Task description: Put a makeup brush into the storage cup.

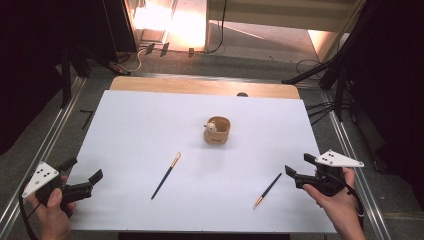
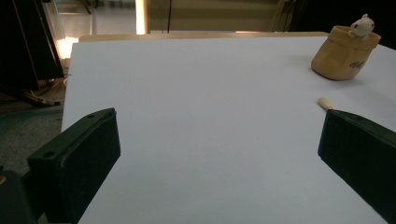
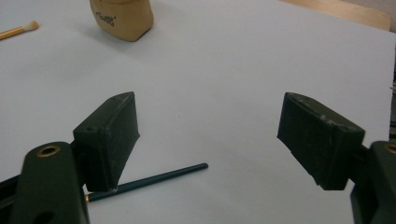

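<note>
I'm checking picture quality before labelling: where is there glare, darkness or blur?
High view: glare burns out the floor beyond the table, side areas near black, white sheet evenly lit. Left gripper view: bright strip at top, cup sharp. Right gripper view: brush clear, soft shadow beside the cup.

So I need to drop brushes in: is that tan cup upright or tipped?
Upright. The cup stands on its base on the white sheet, mouth up, with a small white figure at its rim.
</note>
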### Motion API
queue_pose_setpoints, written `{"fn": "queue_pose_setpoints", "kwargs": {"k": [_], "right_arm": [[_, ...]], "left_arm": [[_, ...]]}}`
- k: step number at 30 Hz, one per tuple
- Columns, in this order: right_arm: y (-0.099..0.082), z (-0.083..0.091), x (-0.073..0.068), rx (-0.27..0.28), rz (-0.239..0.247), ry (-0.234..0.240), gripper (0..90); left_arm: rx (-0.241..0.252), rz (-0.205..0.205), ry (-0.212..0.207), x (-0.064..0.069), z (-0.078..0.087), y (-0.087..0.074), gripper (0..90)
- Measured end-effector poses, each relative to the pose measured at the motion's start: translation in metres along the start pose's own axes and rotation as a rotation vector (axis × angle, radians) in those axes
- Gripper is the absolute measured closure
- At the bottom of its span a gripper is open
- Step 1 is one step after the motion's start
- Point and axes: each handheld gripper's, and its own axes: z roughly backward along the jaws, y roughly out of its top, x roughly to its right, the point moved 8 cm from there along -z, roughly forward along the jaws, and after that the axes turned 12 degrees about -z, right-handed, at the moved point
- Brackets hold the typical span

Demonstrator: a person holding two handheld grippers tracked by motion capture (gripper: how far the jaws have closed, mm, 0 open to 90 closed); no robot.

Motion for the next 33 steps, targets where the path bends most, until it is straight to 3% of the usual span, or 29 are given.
{"fn": "queue_pose_setpoints", "kwargs": {"k": [8, 17, 33], "right_arm": [[0.005, -0.009, -0.005, -0.074, 0.059, 0.045, 16.3], [0.001, -0.021, -0.017, -0.200, 0.225, 0.100, 16.3], [-0.009, -0.033, -0.020, -0.289, 0.311, 0.139, 29.6]], "left_arm": [[0.002, 0.001, 0.002, -0.001, 0.000, 0.000, 0.0], [0.000, 0.000, 0.001, 0.000, 0.000, 0.000, 0.0], [0.004, 0.002, 0.001, 0.000, 0.000, 0.000, 0.0]]}}
